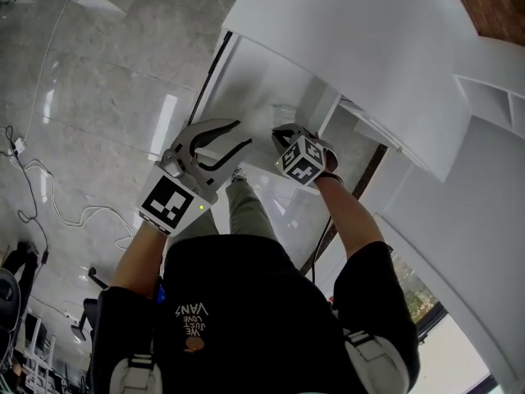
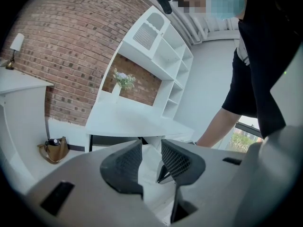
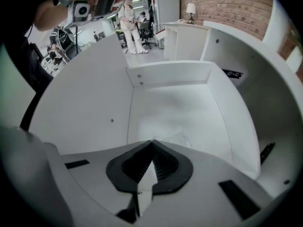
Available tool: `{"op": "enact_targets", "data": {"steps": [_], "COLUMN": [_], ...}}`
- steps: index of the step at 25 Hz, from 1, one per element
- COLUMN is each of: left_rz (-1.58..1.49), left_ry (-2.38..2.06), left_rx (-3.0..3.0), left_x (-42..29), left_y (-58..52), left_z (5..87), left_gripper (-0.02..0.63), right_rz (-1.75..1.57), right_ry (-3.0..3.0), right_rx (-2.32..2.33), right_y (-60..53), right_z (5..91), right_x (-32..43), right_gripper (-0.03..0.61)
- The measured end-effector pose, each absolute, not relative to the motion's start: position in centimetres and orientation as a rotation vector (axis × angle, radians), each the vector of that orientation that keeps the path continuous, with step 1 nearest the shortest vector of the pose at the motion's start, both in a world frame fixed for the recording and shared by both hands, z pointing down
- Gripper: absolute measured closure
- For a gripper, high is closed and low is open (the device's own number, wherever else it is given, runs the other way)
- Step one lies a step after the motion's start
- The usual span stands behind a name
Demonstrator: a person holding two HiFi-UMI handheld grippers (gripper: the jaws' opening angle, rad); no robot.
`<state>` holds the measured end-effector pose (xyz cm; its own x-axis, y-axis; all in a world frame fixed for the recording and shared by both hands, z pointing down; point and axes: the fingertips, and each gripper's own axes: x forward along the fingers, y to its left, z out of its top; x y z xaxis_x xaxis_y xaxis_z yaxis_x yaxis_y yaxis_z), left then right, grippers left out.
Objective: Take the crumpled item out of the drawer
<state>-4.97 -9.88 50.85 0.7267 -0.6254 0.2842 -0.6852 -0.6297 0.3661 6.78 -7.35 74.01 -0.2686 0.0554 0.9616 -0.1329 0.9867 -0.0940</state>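
Where the white drawer [image 3: 165, 74] stands pulled out, contents and tools are as follows.

Item 1: crumpled item [image 3: 182, 137]. Thin, pale, partly see-through sheet. It lies low in the drawer, over the floor, well away from the end wall that carries two screws. Its near edge sits right at the tips of the right tongs, and the rest spreads just beyond them.

Item 2: right tongs [image 3: 152, 143]. Clenched, tips met, grasping the crumpled item by that near edge. They point steeply down into the drawer.

Item 3: left tongs [image 2: 151, 145]. Released, pads apart, nothing between them. In the head view they are held just beside the right tongs, at the drawer's left side, apart from the crumpled item.
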Motion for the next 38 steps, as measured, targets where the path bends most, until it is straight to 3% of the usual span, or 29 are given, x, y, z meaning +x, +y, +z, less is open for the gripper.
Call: {"op": "enact_targets", "data": {"steps": [20, 38], "left_rz": [0.246, 0.306], "left_ry": [-1.025, -1.046], "left_rx": [2.559, 2.681], "left_x": [-2.8, 0.3], "left_y": [-9.0, -8.3], "left_z": [45.2, 38.9], "left_gripper": [0.506, 0.506], "right_rz": [0.492, 0.502], "right_ry": [-2.211, -2.527], "right_rx": [0.715, 1.082], "right_y": [-10.8, -8.7], "right_z": [58.4, 41.7], "right_x": [7.6, 10.7], "right_gripper": [0.578, 0.578]}}
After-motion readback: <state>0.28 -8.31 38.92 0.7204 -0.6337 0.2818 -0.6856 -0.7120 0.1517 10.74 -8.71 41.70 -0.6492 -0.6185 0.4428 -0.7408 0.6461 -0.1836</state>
